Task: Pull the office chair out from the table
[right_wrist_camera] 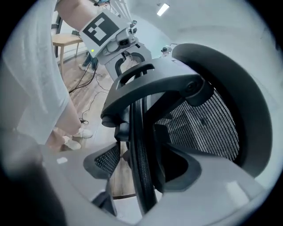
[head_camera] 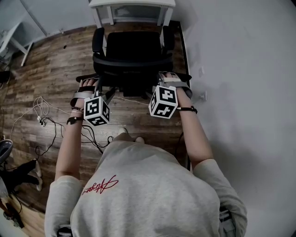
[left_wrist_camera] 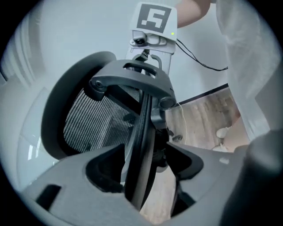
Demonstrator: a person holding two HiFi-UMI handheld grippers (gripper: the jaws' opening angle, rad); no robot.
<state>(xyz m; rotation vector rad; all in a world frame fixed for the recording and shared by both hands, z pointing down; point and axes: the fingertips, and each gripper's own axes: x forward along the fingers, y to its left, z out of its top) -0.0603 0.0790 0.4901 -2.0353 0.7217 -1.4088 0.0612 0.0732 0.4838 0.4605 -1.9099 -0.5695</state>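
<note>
We're seeing left gripper (left_wrist_camera: pixel 143 152), right gripper (right_wrist_camera: pixel 143 154) gaping wide around chair back (left_wrist_camera: pixel 93 119), ungripped; only head view showing table (head_camera: pixel 132 3); shirt script (head_camera: pixel 99 185) illegible.

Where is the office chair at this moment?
In the head view, the office chair stands at top centre on the wooden floor, just before the white table, its backrest edge between the open jaws of the left gripper and right gripper.
</note>
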